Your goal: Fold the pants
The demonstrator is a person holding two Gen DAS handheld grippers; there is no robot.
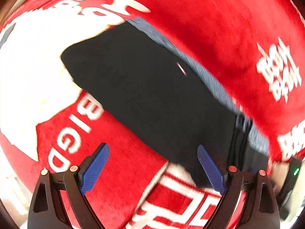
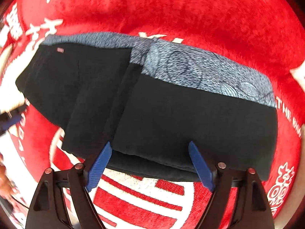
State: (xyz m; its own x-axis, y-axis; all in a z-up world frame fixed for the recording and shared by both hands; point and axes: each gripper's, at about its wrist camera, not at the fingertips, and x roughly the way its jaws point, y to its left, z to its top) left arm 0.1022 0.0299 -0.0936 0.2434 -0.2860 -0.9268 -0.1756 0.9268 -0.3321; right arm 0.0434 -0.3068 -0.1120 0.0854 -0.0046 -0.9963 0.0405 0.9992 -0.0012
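- Pants: black, folded into a thick flat bundle lying on a red blanket with white lettering and graphics.
- A blue-grey patterned band runs along the far edge of the bundle; in the right wrist view it shows fine swirl lines.
- Fold layers stacked: an upper black panel covers the right half, its left edge forming a ridge over the lower layer, which spreads out to the left.
- Small pale tag on the black cloth near the far left corner.
- Right gripper: pointing down at the near edge of the bundle, blue fingers set wide apart. The near fold edge sits in the gap between them; the pads do not press on it, so nothing is gripped.
- Left gripper: jaws wide, blue pads well apart. Red blanket fills most of the gap; the near corner of the pants reaches in by the right pad. Contact there uncertain, as the frame is motion-blurred, but nothing is held.
- In the left wrist view the bundle lies diagonally, far left to near right, the patterned band along its far right side.
- White letters "BIG" on the blanket just left of the pants.
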